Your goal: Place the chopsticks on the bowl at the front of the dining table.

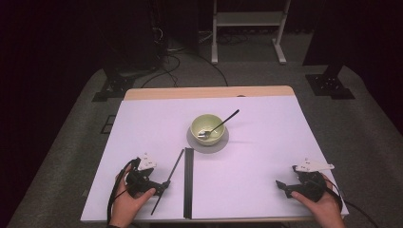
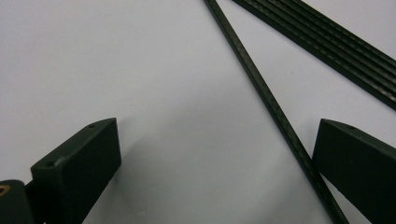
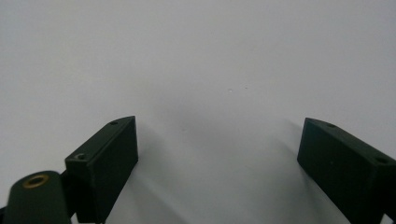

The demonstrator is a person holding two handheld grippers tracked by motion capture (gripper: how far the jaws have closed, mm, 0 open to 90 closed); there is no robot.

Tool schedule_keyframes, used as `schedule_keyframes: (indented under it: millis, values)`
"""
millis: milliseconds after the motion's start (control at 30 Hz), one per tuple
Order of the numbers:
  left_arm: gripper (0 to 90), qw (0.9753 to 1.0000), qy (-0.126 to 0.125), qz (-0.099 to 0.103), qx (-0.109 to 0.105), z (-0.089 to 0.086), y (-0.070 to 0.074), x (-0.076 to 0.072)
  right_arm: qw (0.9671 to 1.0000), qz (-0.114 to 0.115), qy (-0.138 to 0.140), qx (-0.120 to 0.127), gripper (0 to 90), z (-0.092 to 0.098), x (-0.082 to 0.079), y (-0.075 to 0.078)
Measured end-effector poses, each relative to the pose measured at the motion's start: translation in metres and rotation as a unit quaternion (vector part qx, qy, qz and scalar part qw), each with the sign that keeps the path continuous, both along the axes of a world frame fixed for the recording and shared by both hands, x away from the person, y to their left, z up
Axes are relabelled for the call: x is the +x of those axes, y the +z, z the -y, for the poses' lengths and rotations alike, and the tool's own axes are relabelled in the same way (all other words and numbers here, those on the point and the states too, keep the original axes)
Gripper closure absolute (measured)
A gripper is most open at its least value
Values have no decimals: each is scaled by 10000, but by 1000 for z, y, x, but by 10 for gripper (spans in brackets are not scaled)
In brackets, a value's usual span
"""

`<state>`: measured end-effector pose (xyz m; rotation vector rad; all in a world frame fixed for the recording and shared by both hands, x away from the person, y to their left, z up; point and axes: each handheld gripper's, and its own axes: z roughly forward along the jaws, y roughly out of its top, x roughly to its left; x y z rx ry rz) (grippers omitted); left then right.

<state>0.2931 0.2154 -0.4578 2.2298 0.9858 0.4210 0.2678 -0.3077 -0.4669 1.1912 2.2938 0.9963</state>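
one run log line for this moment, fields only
left tongs: open, around thin black rod | right tongs: open, over bare table | spoon: in bowl

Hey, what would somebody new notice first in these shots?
A pale green bowl with a spoon in it sits mid-table on a grey plate. Nearer, a thin black stick lies between the open left gripper fingers, beside a flat black strip.
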Motion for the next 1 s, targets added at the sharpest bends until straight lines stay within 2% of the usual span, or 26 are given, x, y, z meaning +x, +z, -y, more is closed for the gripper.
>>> schedule_keyframes:
  millis: [700,1000]
  values:
    - [2,9997,223,4,35,-23,1,2,10000,0,0,-1,106,0,0,0]
    - [2,9998,162,73,-37,-24,3,1,10000,1,1,-1,106,0,0,0]
